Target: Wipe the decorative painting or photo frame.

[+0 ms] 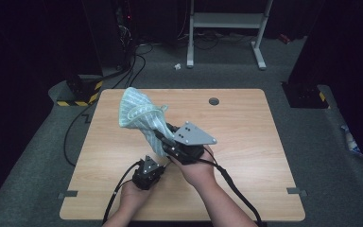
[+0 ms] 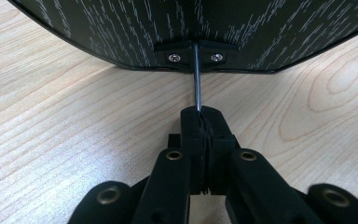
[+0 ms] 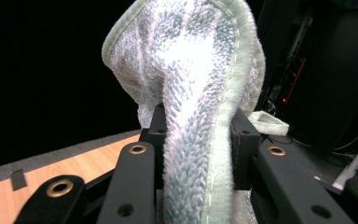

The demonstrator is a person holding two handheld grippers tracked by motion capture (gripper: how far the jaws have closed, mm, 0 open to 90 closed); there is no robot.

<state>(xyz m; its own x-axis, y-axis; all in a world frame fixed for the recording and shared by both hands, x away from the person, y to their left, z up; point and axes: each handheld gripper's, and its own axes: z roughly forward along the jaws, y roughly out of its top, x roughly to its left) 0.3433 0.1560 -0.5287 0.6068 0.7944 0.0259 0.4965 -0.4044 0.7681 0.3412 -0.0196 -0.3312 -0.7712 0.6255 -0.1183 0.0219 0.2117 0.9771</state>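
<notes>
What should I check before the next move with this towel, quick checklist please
1. Right gripper shut on the towel: ok, cloth is pinched between its jaws.
2. Towel off the table: ok, held up in the high view, bunched, not spread.
3. Left gripper free to take a corner: not ok, its jaws are closed, nothing between them.
4. Left gripper near the towel: ok, it sits low beside the right hand.
5. Free towel corner to grab: cannot tell, edges are folded together.
</notes>
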